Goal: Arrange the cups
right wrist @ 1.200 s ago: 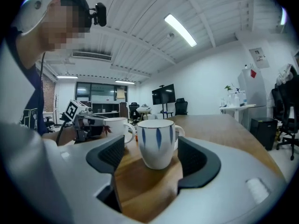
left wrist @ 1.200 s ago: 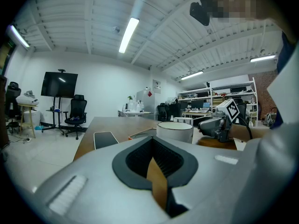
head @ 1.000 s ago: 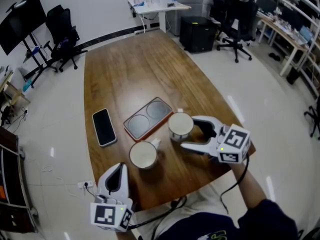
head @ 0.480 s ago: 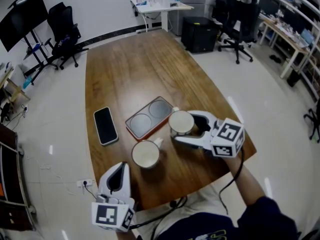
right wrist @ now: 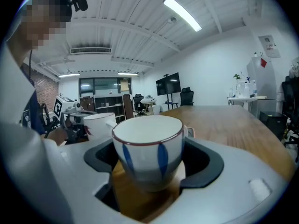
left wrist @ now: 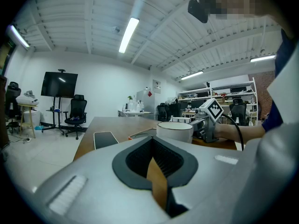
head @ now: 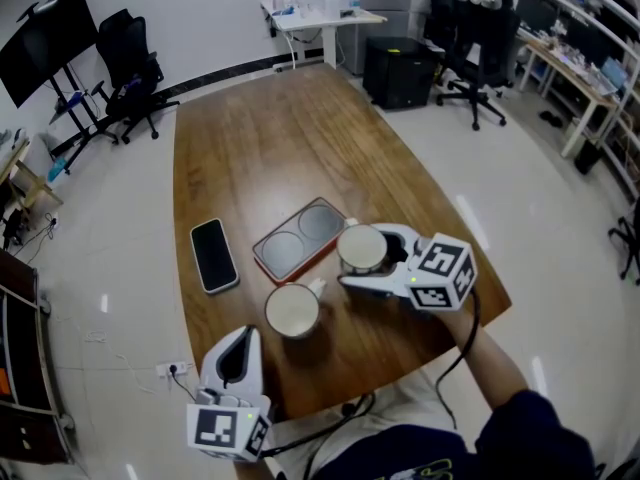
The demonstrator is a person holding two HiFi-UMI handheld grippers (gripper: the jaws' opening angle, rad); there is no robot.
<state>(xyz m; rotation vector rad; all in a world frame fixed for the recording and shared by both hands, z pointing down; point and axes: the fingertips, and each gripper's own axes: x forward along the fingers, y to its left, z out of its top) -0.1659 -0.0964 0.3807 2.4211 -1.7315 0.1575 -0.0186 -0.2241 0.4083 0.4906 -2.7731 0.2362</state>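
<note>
Head view: right claw (head: 352, 258), its jaws just opening, stands released around a cup (head: 362, 247), with a tray (head: 298, 236) just beyond and a second cup (head: 292, 311) to its left.
Left gripper view: left claw (left wrist: 153, 162) is clenched and empty, with the second cup ahead.
Right gripper view: cup sits between the jaws, with gaps either side.

No word, brand or number can be read anywhere. The marker cube (head: 226, 430) on the left tongs (head: 239, 334) and its twin on the right tongs (head: 364, 255) bear only black-and-white square patterns. A wall notice (right wrist: 267, 43) is too small to read.
</note>
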